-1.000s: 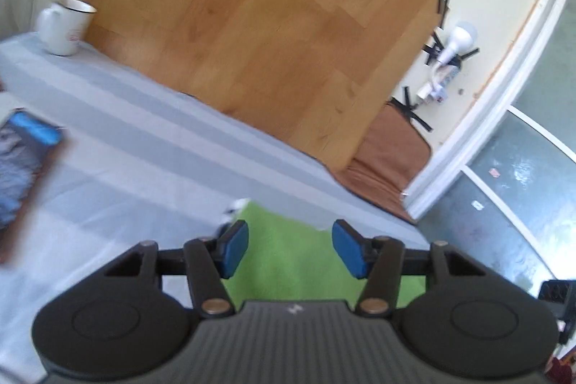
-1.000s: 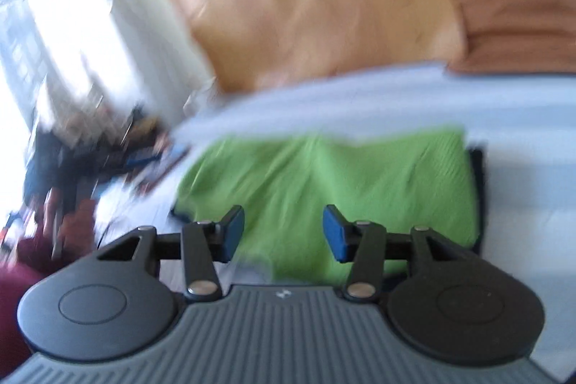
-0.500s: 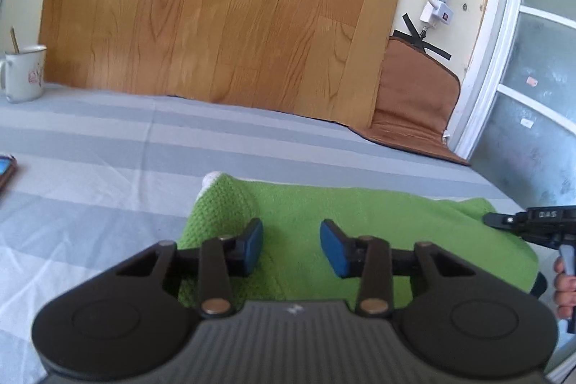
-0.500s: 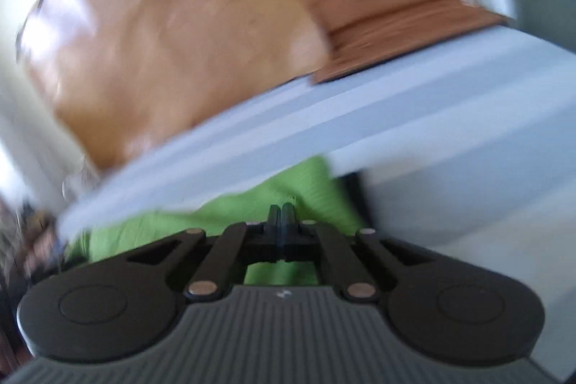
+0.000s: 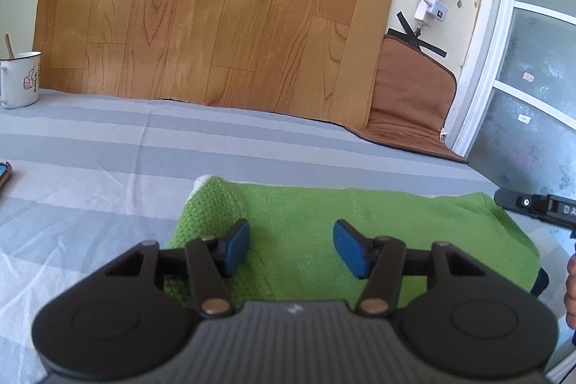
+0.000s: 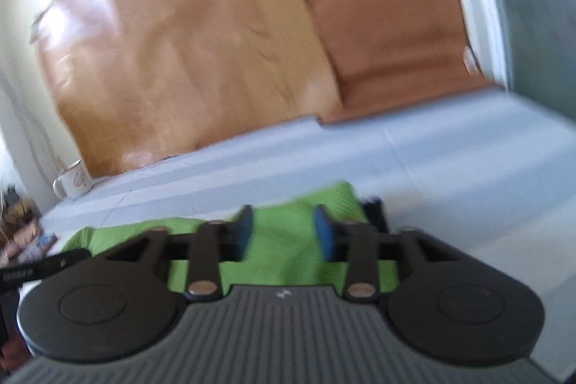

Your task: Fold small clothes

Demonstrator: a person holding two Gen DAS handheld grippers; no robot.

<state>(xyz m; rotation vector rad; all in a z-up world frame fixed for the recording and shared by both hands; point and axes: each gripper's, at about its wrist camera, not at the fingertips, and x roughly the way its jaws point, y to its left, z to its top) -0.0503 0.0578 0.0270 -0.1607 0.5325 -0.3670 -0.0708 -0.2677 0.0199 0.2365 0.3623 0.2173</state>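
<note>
A green knitted garment (image 5: 360, 233) lies folded flat on the grey-striped bed sheet (image 5: 108, 168). My left gripper (image 5: 292, 249) hovers over the garment's near left part; its jaws are opening, and the blue pads (image 5: 235, 251) press on nothing. In the blurred right wrist view my right gripper (image 6: 284, 233) sits over the right end of the garment (image 6: 280, 251). Its jaws are opening too, with green cloth showing between the pads but not pinched. The right gripper's tip (image 5: 540, 207) pokes in at the left wrist view's right edge.
A white mug (image 5: 19, 78) stands at the far left of the sheet, and a phone (image 5: 4, 173) lies at the left edge. A wood-pattern board (image 5: 216, 13) and a brown mat (image 5: 410, 103) lean on the wall behind. A dark item (image 6: 374, 207) peeks from under the garment.
The left gripper swung over the green garment, rolled level, narrowed its jaws, then widened them. The right gripper's jaws closed fully half a second ago and have since parted; its view swung.
</note>
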